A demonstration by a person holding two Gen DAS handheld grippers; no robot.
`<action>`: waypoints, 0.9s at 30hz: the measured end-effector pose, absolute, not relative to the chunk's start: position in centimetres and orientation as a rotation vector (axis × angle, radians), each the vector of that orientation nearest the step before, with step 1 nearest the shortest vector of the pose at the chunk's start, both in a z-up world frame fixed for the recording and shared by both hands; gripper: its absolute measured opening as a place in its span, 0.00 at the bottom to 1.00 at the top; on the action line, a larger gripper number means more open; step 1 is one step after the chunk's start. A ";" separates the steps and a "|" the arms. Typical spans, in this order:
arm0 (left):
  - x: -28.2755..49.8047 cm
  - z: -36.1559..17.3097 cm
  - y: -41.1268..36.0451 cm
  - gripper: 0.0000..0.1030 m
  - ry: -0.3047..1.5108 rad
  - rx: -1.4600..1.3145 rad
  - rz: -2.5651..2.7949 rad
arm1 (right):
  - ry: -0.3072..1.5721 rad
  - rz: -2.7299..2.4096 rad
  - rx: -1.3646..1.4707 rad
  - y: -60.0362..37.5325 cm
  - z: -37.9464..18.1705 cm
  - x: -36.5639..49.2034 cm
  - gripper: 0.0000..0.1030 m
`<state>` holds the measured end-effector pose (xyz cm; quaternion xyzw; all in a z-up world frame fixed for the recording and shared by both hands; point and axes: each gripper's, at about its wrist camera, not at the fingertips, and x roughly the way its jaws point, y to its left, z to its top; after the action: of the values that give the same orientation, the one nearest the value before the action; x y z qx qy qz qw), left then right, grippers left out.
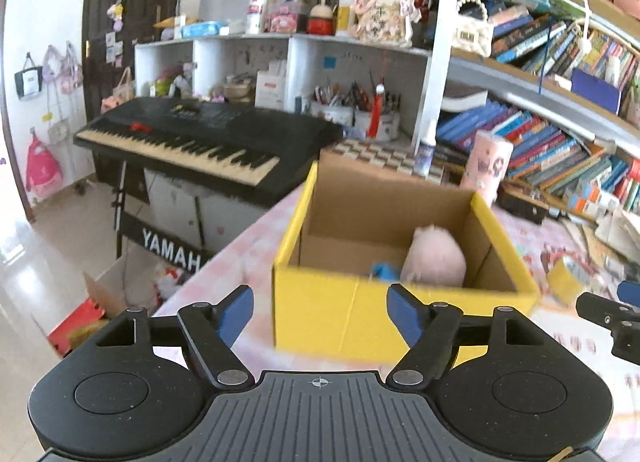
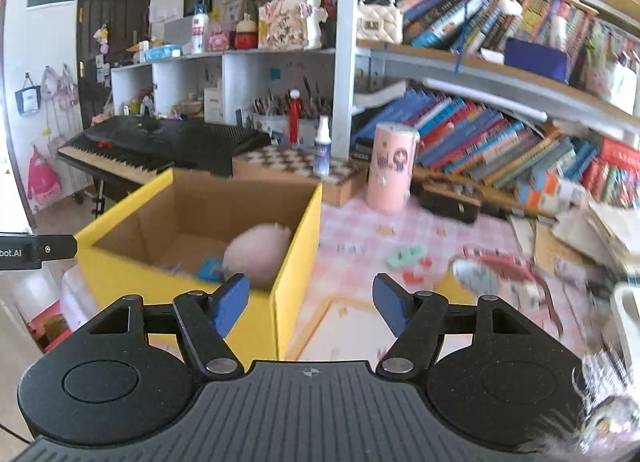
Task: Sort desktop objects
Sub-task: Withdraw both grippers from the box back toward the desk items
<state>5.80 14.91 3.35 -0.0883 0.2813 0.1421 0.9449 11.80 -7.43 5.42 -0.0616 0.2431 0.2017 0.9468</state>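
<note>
A yellow cardboard box (image 1: 344,314) stands on the pink checked table (image 1: 248,254), right in front of my left gripper (image 1: 322,314). Inside it lie a pink plush toy (image 1: 436,258) and a small blue object (image 1: 386,271). My left gripper is open with nothing between its blue pads. In the right wrist view the same box (image 2: 256,318) is at lower left with the plush toy (image 2: 256,254) inside. My right gripper (image 2: 310,302) is open and empty, above the box's right corner. Small coloured pieces (image 2: 404,258) and a round mirror-like object (image 2: 476,274) lie on the table to its right.
A black keyboard (image 1: 192,142) stands left of the table. A pink cylinder (image 2: 392,166), a spray bottle (image 2: 322,150) and a chequered box (image 2: 288,166) sit at the table's back. Bookshelves (image 2: 500,134) fill the right. The right gripper's edge (image 1: 612,318) shows at the far right.
</note>
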 end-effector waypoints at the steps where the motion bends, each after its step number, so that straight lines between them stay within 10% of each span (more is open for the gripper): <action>1: 5.2 3.2 14.7 0.74 0.578 -0.180 0.290 | 0.505 0.402 -0.118 -7.5 5.1 11.0 0.65; 27: -2.0 -0.3 5.9 0.79 0.665 -0.035 0.086 | 0.655 0.204 -0.118 -12.2 -0.1 -1.1 0.65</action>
<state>-2.03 5.92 -0.28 -0.0173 0.3261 0.0420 0.9442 -1.08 -12.16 -0.06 -0.0578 0.3209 0.0999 0.9401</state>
